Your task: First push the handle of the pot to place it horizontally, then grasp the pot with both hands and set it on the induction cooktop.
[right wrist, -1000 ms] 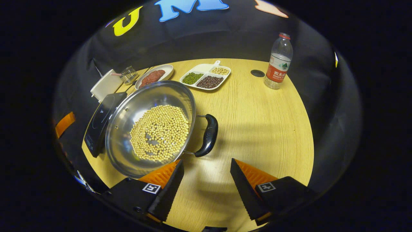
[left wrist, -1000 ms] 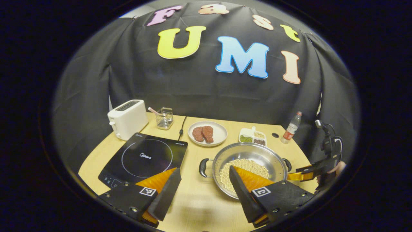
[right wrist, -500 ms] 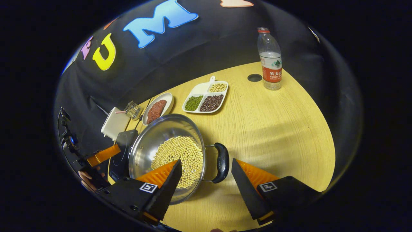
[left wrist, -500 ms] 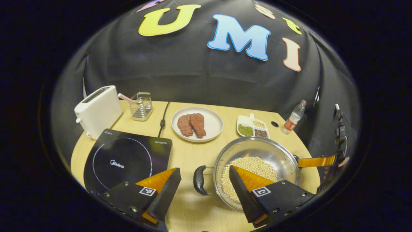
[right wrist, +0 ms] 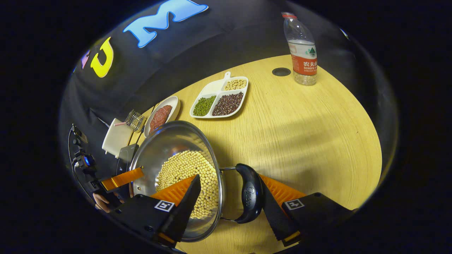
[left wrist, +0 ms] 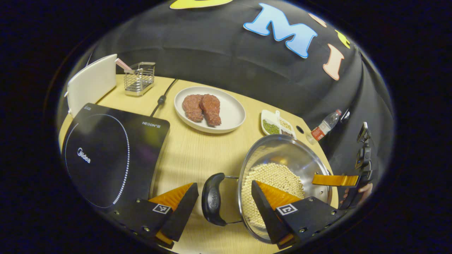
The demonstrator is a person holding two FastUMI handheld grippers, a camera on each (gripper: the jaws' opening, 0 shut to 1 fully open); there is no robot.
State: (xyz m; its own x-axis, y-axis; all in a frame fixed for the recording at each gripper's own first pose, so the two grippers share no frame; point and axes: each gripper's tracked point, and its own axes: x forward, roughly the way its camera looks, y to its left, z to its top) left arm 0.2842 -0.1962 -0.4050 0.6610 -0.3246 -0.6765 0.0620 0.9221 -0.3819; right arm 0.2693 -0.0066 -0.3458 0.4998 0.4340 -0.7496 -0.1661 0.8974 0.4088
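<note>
Straddling each black handle with both grippers spread wide, left gripper (left wrist: 224, 204) and right gripper (right wrist: 227, 203), I judge I must clamp both evenly before lifting the bean-filled pot (left wrist: 282, 176) level off the tabletop (left wrist: 197, 155) toward the induction cooktop (left wrist: 109, 151).

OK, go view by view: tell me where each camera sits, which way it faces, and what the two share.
Left gripper view: rides the left gripper, facing the pot's near handle between its open jaws; cooktop to one side, the other gripper and a hand beyond.
Right gripper view: rides the right gripper, at the pot's opposite handle, facing across the table.
Shared: pot of beans, meat plate, divided dish, bottle.
</note>
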